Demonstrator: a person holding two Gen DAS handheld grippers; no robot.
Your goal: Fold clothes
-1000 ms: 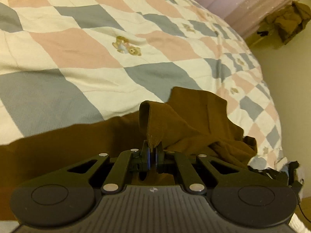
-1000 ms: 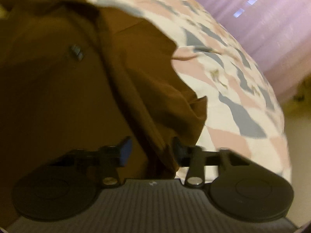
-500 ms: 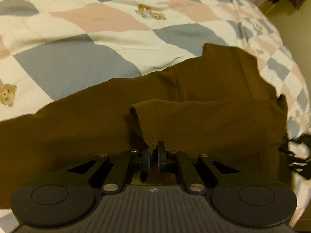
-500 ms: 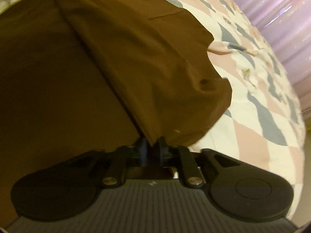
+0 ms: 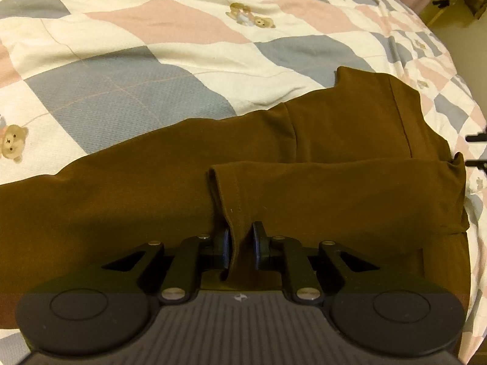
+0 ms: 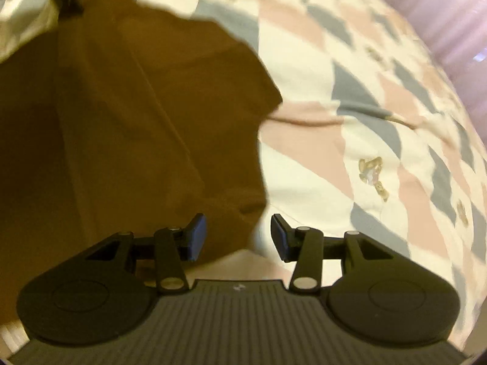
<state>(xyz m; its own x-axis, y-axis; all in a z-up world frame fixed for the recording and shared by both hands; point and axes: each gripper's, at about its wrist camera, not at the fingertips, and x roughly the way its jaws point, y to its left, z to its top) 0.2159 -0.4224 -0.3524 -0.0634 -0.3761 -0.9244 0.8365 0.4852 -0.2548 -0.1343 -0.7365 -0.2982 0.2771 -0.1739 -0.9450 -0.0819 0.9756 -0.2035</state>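
Brown garment (image 5: 334, 188): left tool (image 5: 242, 243) has just loosened around its hem; right tool (image 6: 239, 235), newly spread, empty.

Dim, warm yellowish indoor light in both views. Left wrist view sharp: quilt (image 5: 158, 97) weave and seams on the brown garment (image 5: 334, 158) read clearly; soft shadow under its folded edge. Right wrist view motion-blurred, esp. quilt pattern (image 6: 380, 140) and garment (image 6: 137, 106), which goes near black at left. Strong fisheye bending w/ dark corners. Pale pinkish glow at curtain (image 6: 450, 15), top right.
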